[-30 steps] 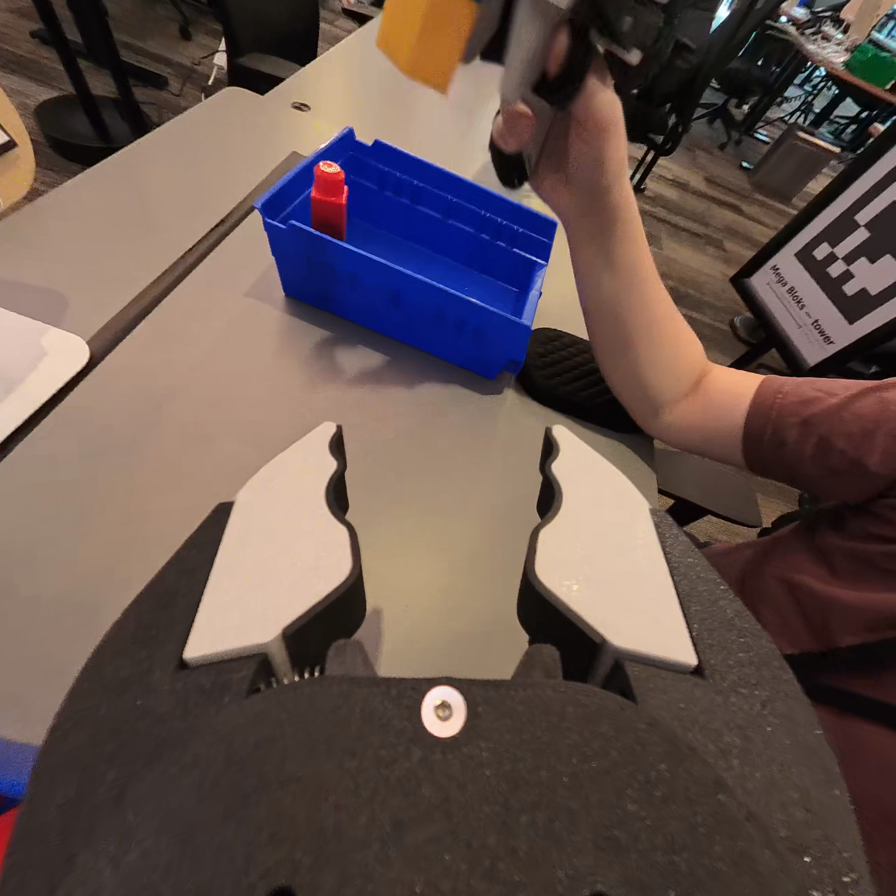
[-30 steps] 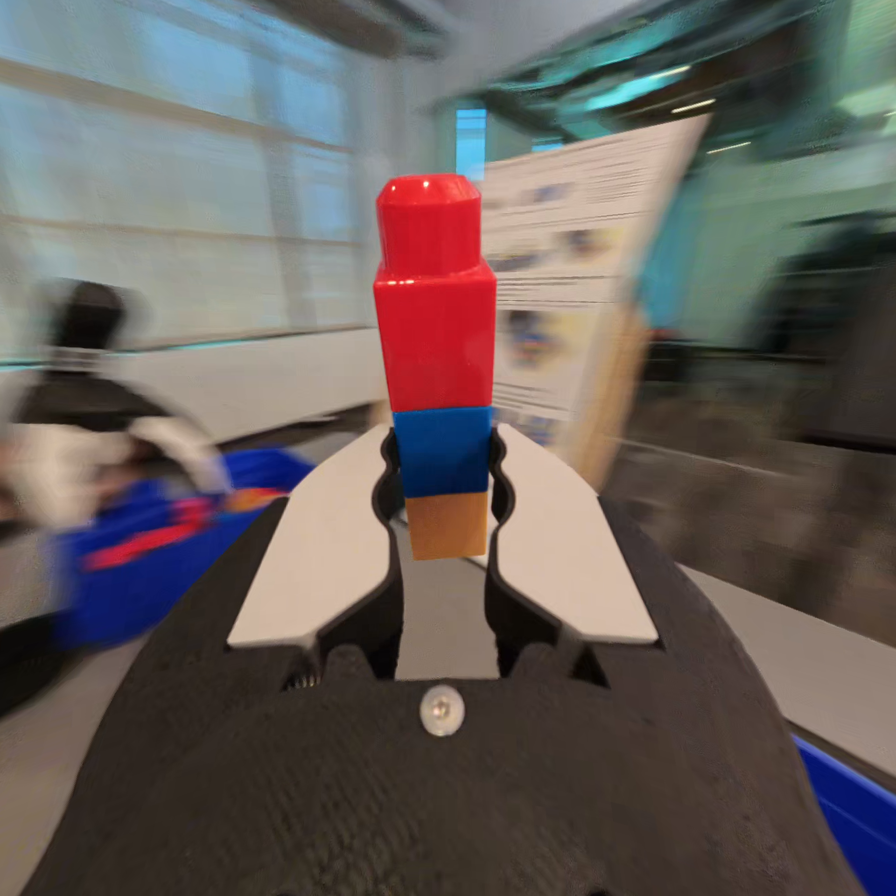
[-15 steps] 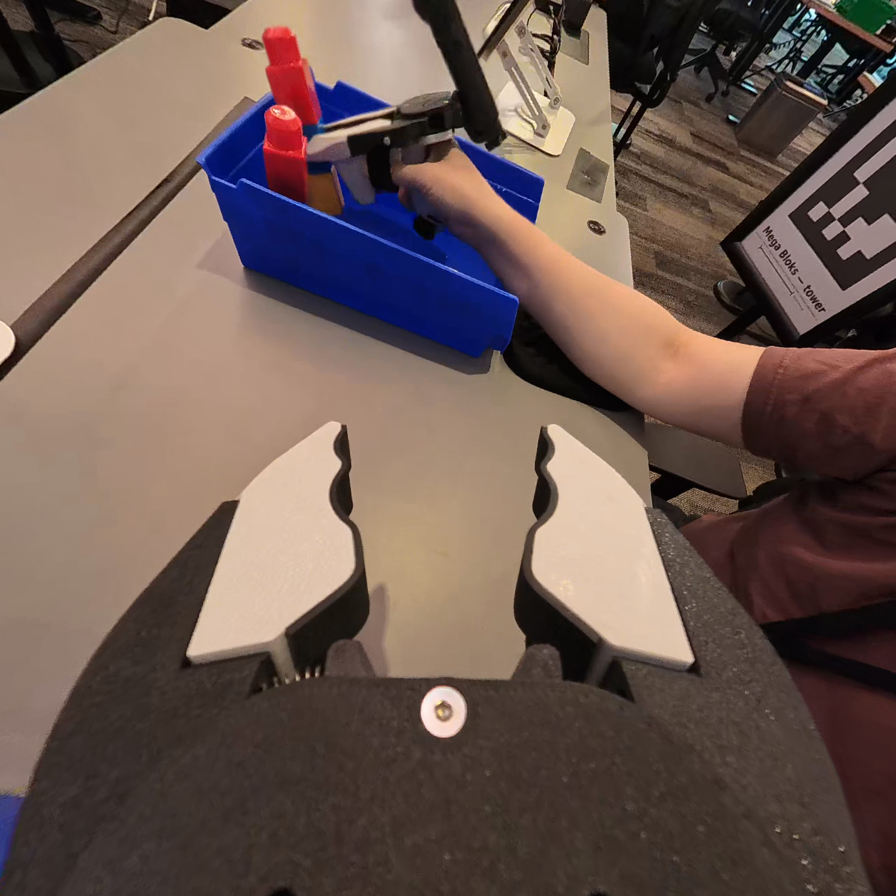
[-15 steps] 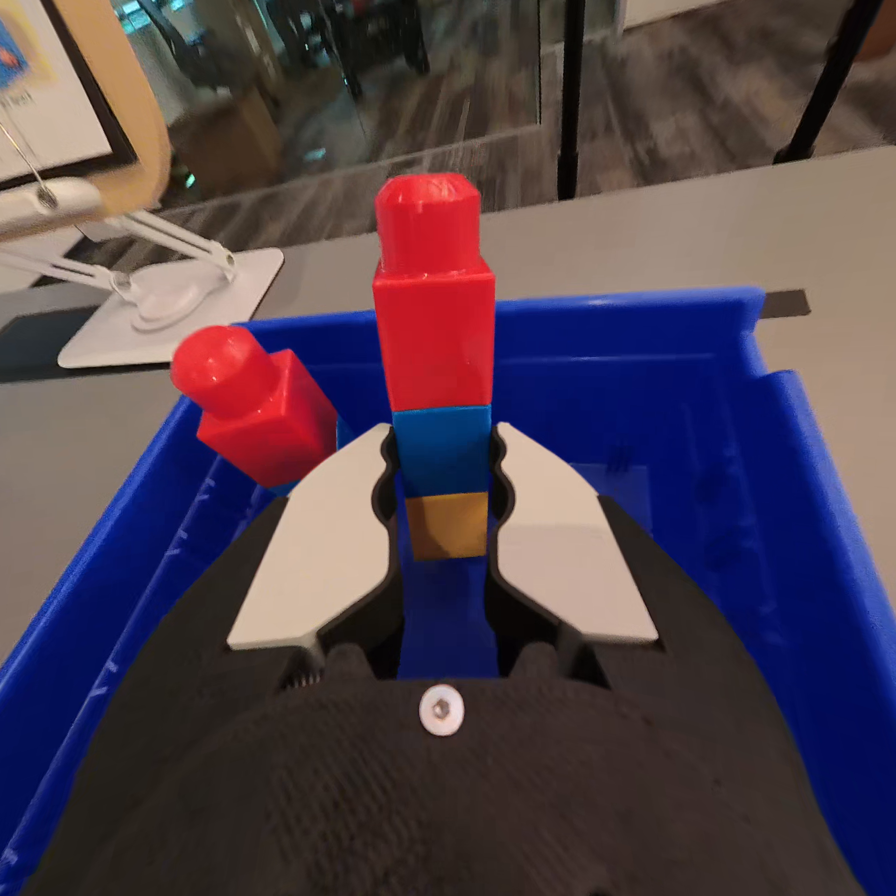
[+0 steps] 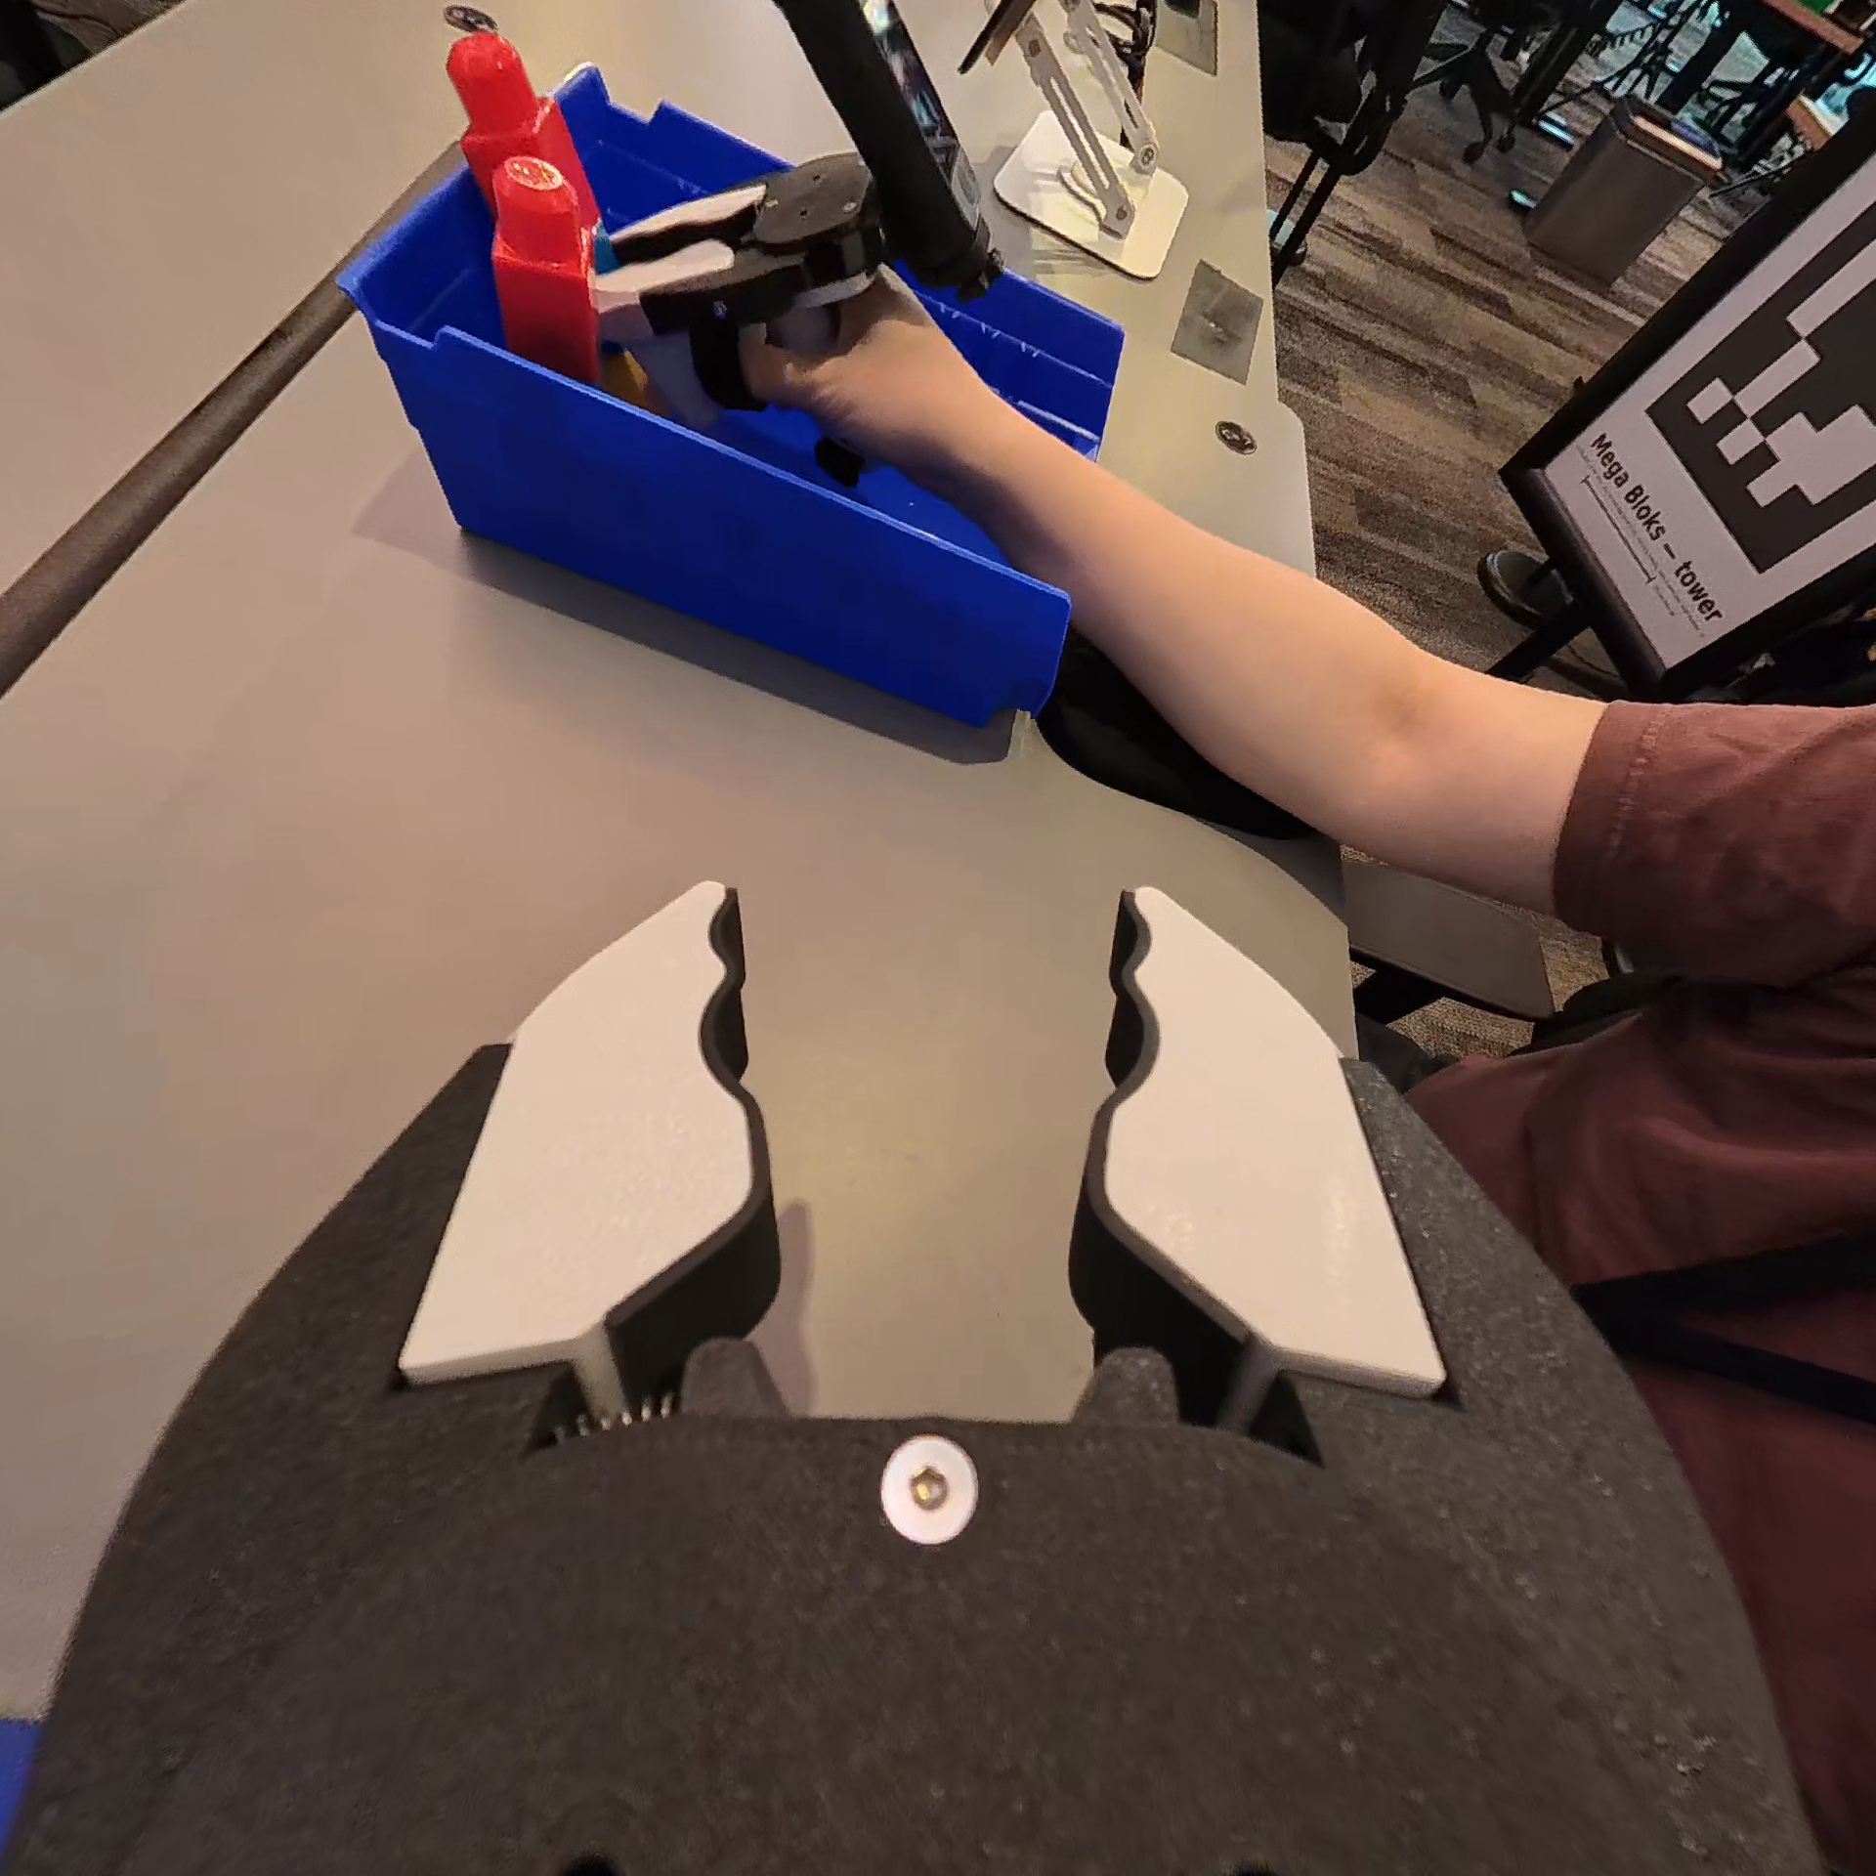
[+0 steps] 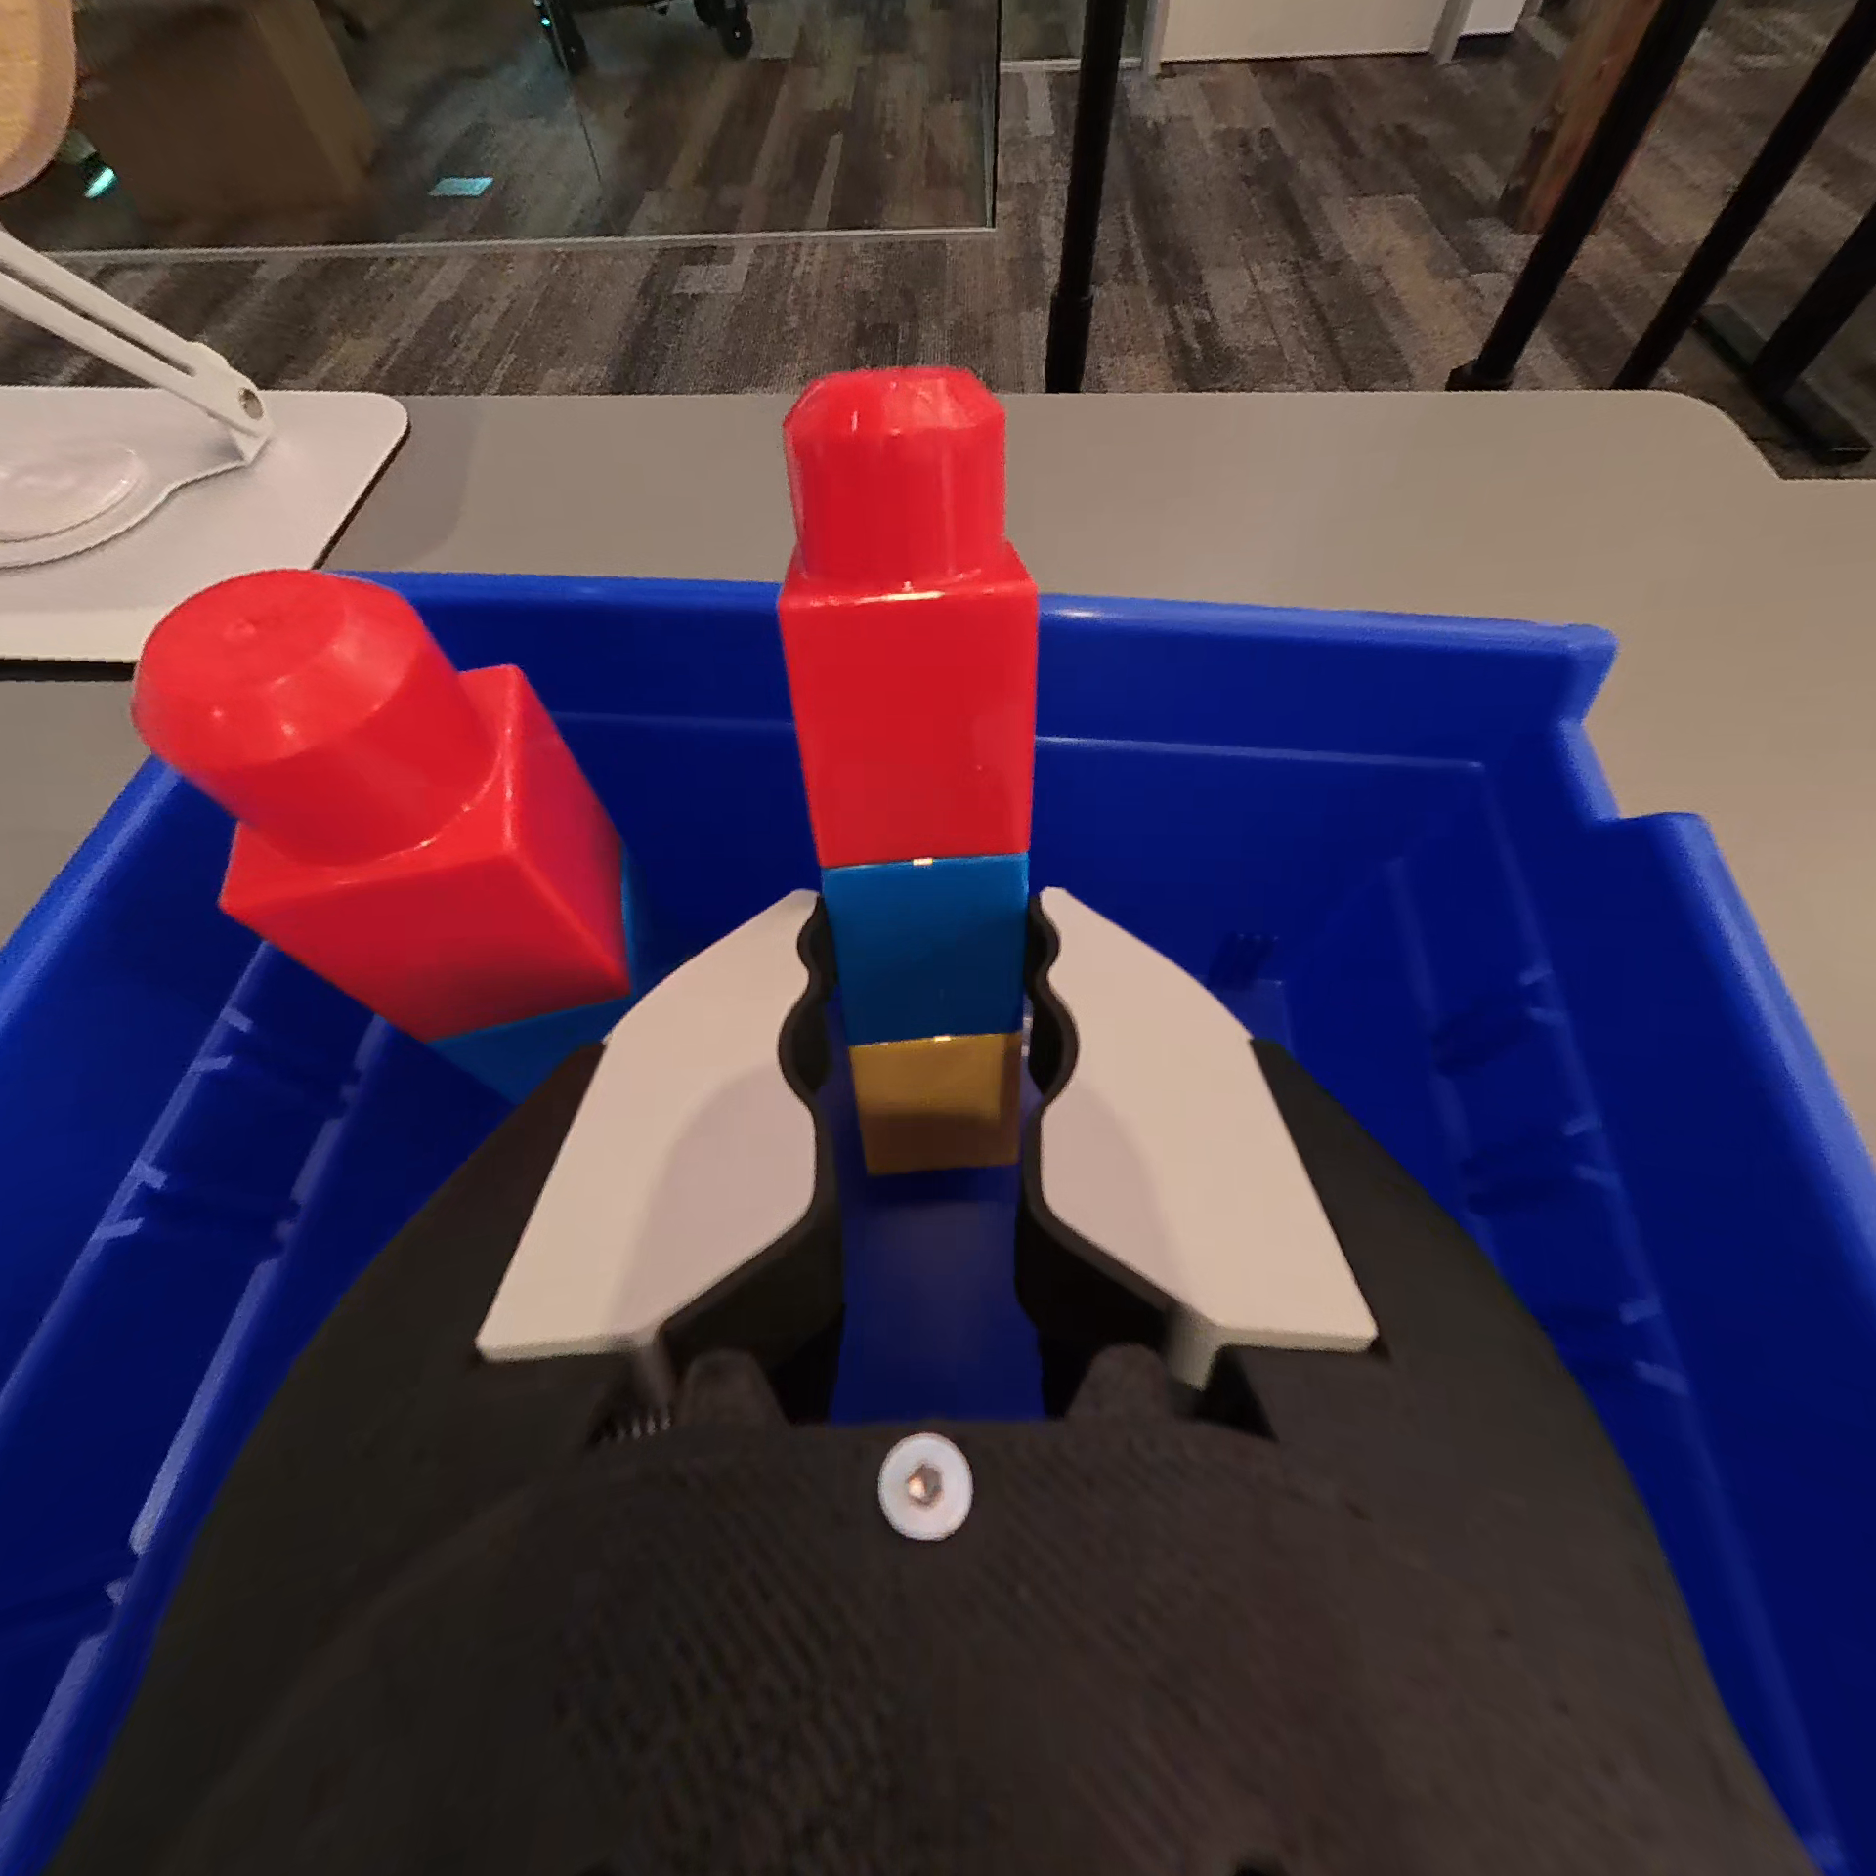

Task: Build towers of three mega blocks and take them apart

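Note:
My right gripper (image 6: 926,903) is shut on a three-block tower: its pads press on the blue middle block (image 6: 924,954), with a red block (image 6: 914,711) on top and an orange block (image 6: 934,1107) below. It holds the tower inside the blue bin (image 6: 1523,914). A second tower with a red top (image 6: 406,843) stands just to its left. In the left wrist view the held tower (image 5: 503,112) rises behind the second tower (image 5: 543,274), with the right gripper (image 5: 650,259) in the bin (image 5: 711,528). My left gripper (image 5: 924,898) is open and empty over the grey table (image 5: 305,863).
The person's arm (image 5: 1218,650) reaches across the bin's right end over a black pad (image 5: 1147,751). A white stand base (image 5: 1091,193) and a black pole (image 5: 893,152) are behind the bin. A framed sign (image 5: 1726,406) stands off the table at the right. The left gripper's tips are roughly 40 centimeters from the right gripper's.
My right gripper carried the tower down from the air into the bin, beside the second tower, with the grip unchanged. My left gripper stayed open over the table, its fingers a little closer together.

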